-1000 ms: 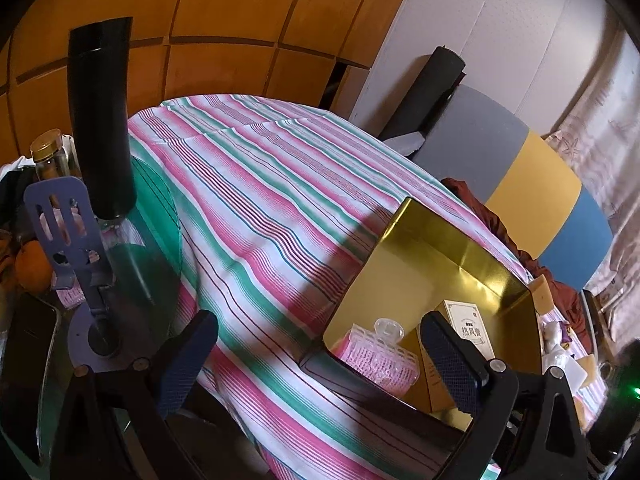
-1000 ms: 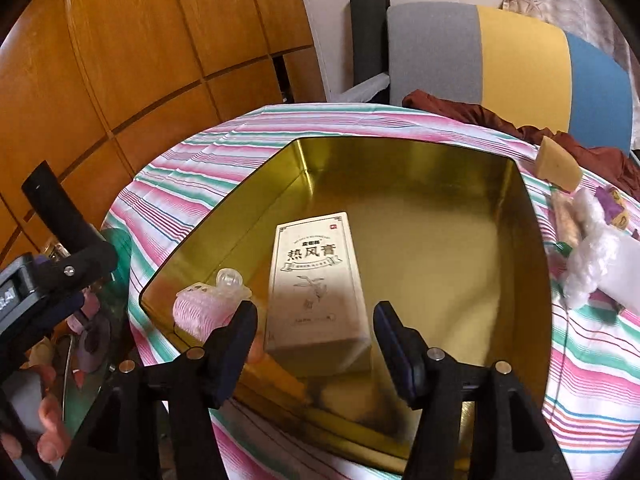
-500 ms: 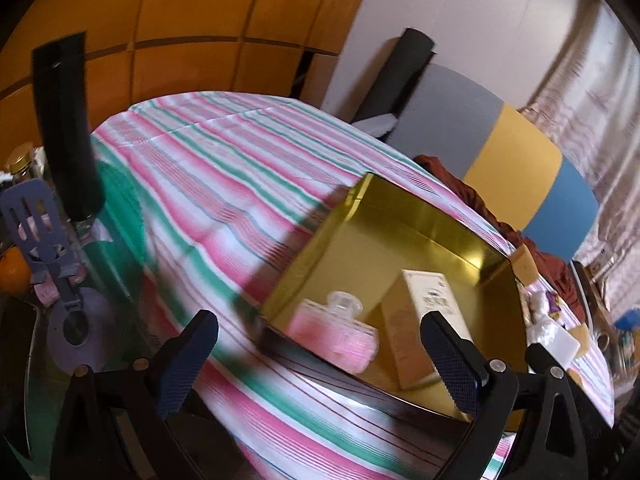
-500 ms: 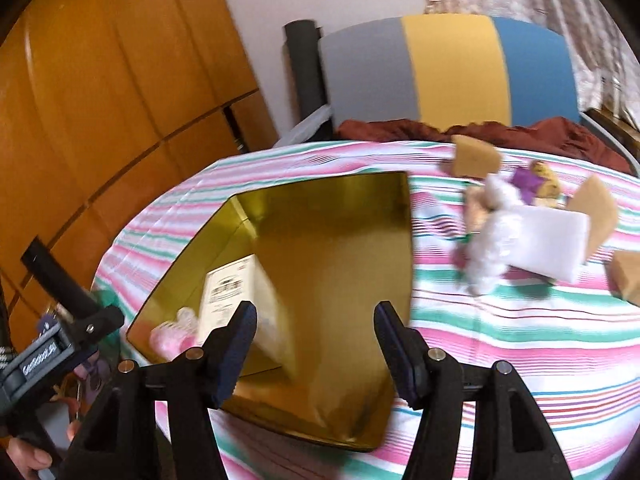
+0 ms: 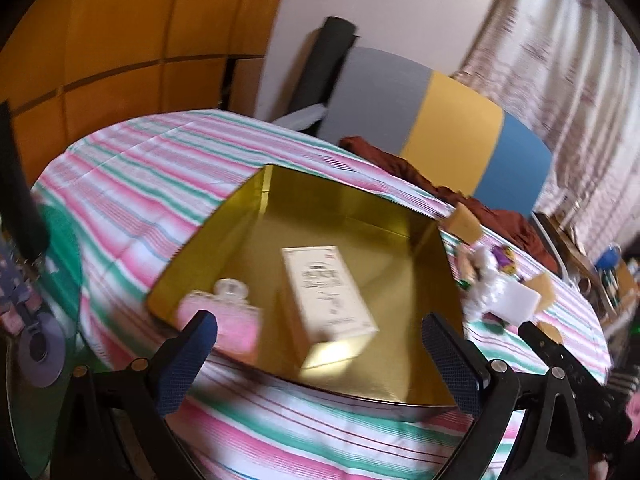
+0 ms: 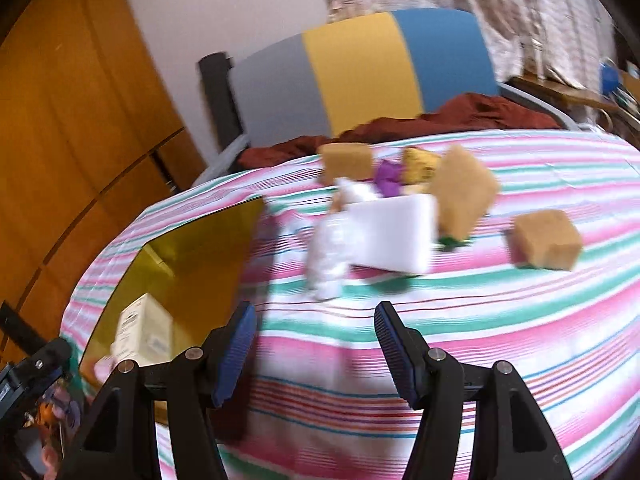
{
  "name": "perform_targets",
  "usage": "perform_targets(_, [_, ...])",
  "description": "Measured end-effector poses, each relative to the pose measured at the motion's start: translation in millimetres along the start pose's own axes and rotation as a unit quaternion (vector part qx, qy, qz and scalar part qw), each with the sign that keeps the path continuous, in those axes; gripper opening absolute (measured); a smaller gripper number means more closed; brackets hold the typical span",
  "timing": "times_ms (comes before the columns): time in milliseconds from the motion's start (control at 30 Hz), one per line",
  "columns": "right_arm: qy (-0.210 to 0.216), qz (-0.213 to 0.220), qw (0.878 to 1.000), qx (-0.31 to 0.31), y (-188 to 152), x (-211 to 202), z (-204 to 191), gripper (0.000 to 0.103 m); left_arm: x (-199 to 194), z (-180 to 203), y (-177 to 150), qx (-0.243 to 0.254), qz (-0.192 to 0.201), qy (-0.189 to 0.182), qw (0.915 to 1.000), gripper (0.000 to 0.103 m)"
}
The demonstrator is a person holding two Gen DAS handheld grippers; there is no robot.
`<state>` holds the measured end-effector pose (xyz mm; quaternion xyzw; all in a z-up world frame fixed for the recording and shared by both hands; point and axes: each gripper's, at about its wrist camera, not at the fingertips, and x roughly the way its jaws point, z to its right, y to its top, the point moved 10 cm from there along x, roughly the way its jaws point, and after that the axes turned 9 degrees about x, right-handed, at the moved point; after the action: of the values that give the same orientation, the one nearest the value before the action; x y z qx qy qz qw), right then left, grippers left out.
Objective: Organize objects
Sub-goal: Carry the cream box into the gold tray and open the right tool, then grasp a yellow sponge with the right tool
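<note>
- Right now you are holding your left gripper (image 5: 320,344) tilted down over the near edge of the gold tray (image 5: 256,188), with its jaws standing wide apart and nothing between them.
- Inside that tray, a pink bottle (image 5: 224,320) is lying at the near left corner and a cream box (image 5: 328,300) is lying just beside it toward the middle; both are sitting ahead of your left fingers (image 5: 188,364), untouched.
- You are resting everything on a table under a striped cloth (image 5: 132,184), and the views are blurring with motion.
- Further right, you are aiming your right gripper (image 6: 316,344) downward at bare cloth, with the tray off to its left; its jaws are parted and gripping nothing.
- Beyond your right fingers (image 6: 236,348), the loose pile is waiting on the cloth, well apart from them: a white block (image 6: 396,236) is lying against a crumpled clear wrapper (image 6: 328,256), with a tan sponge (image 6: 464,196) leaning behind it.
- Another tan sponge (image 6: 348,160) is sitting at the back of the pile, beside a purple and yellow item (image 6: 404,172) too blurred to name.
- At the far right, a third sponge (image 6: 548,240) is sitting alone.
</note>
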<state>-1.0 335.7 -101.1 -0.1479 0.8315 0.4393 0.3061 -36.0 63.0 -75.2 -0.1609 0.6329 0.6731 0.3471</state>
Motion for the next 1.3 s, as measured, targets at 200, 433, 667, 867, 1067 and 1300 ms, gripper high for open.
perform_targets(200, [-0.048,0.027,0.998,0.029,21.5,-11.3,59.9,0.065,2.4,52.1,8.2,0.053,0.003,-0.030,0.9981,0.103])
perform_targets(433, [-0.116,0.073,0.989,0.052,55.5,-21.5,130.9,0.083,7.8,107.9,5.0,0.103,-0.004,-0.072,0.9921,0.103])
perform_targets(667, [-0.160,0.081,0.983,0.034,87.0,4.2,175.0,0.083,11.6,143.6,-7.9,0.136,-0.022,-0.094,0.9860,0.103])
perform_targets(867, [-0.180,0.043,0.982,0.030,85.5,34.2,189.4,0.083,16.3,161.0,-3.4,0.155,-0.023,-0.096,0.9830,0.103])
perform_targets(1067, [-0.169,0.035,0.984,0.042,77.3,40.9,195.2,0.080,35.8,182.3,3.8,0.152,-0.040,-0.107,0.9818,0.103])
perform_targets(1300, [-0.166,0.045,0.985,0.019,75.2,42.9,187.8,0.067,76.4,208.8,16.3,0.178,-0.042,-0.086,0.9794,0.103])
